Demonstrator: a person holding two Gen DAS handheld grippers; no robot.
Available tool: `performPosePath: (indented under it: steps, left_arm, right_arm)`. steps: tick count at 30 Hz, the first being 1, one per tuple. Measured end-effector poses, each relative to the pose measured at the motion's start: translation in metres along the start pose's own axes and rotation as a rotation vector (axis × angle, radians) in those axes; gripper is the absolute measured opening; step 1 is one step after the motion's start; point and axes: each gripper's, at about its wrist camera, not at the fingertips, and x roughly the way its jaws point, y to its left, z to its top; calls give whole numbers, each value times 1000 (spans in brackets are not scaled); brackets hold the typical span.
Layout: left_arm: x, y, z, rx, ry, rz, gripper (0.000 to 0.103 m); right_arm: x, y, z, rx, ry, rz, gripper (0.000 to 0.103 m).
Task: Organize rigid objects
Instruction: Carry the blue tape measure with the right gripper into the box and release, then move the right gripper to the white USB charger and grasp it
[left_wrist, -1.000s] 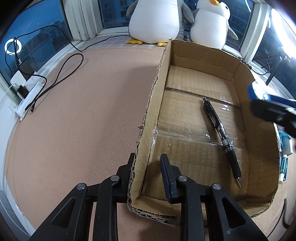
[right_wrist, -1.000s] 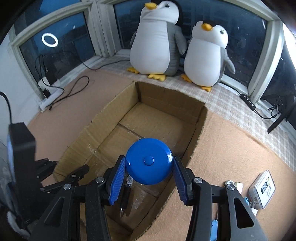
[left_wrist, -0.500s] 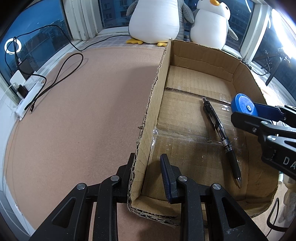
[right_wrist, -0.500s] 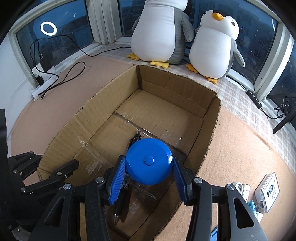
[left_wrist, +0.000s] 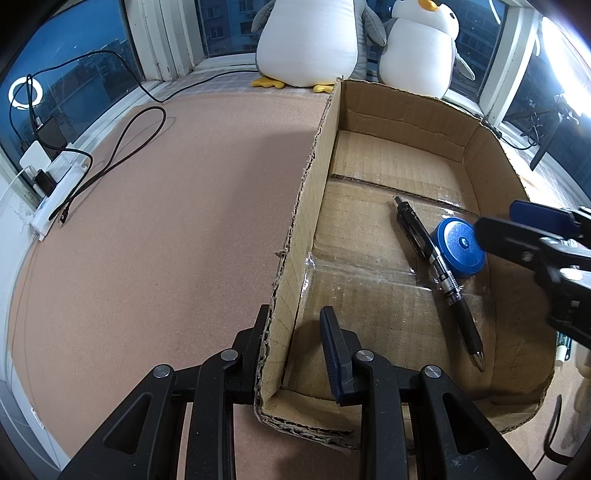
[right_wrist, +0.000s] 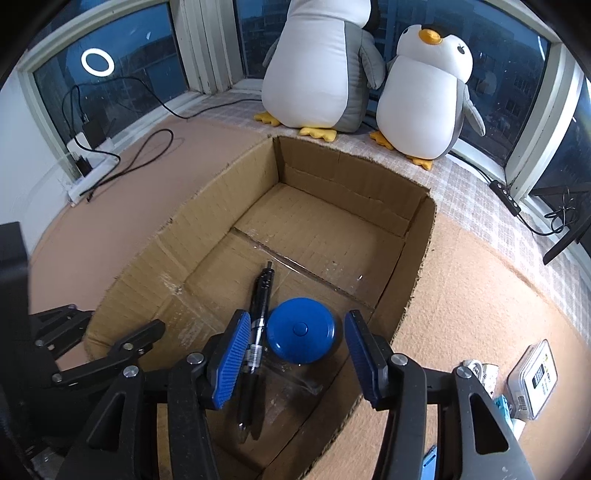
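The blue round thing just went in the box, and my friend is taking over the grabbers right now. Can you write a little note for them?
Left gripper: shut on the cardboard box wall near its corner, steadying it.
Right gripper: jaws have just been opening; open now, clear of the blue round case lying below them.
In the box: black pen and blue case side by side on the floor.
Done: pen and case are in.
Left: small items on the mat right of the box, probably next.
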Motion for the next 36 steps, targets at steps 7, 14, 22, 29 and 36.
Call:
performPosePath:
  steps: [7,14,22,29,36]
  left_arm:
    - [0,0,0,1,0,0,28]
    - [0,-1,1,1,0,1,28]
    - [0,0,0,0,-1,1,28]
    - [0,-1,1,1,-1,1,28]
    - [-1,0,0,0,-1,1,28]
  right_arm:
    - [-33,-19,-9,55,-44,6,50]
    - [-68,-65,-36,181,-77,-26,50]
    - [-89,-126,-82,331,-66,-123,50]
    - [-83,-160,-112,401,-14,-162,50]
    - [-65,-173,-126,436,30,-158,50]
